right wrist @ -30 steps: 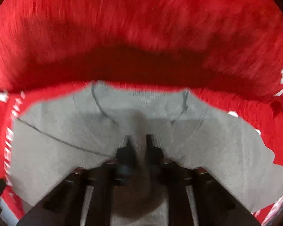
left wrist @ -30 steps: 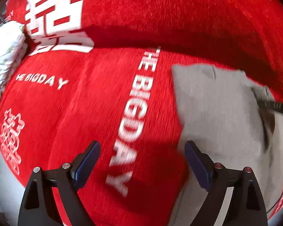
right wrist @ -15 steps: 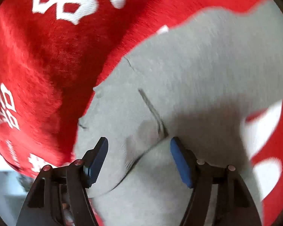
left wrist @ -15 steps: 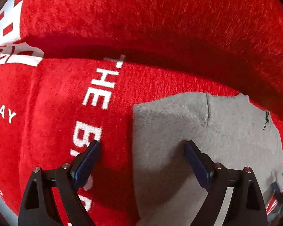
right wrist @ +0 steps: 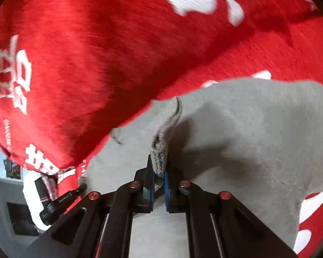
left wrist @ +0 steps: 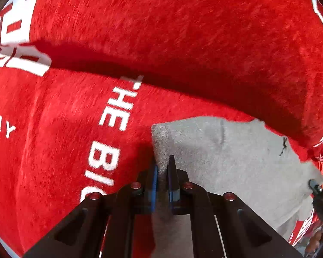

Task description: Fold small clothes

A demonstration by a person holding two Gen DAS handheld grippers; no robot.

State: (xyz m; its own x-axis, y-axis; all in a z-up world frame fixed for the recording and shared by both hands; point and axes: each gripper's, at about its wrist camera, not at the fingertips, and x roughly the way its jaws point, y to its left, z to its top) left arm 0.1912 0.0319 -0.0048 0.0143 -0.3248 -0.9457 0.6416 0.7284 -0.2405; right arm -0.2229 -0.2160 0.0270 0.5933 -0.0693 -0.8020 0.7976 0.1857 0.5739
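Both tongs are clamped on the grey cloth [left wrist: 236,165], which lies spread on a red blanket [left wrist: 183,32] with white lettering. Left tongs [left wrist: 162,169] pinch the cloth's left edge near its corner; right tongs [right wrist: 158,172] pinch a raised fold of it [right wrist: 165,129].

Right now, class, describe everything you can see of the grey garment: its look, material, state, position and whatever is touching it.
The grey garment is a small, plain piece of soft, knit-looking fabric with a faint seam and a loose dark thread near one edge. It lies mostly spread on the red plush blanket printed with white lettering. The left gripper is shut on one corner; the right gripper is shut on a bunched, raised fold of its edge. What kind of garment it is cannot be told.
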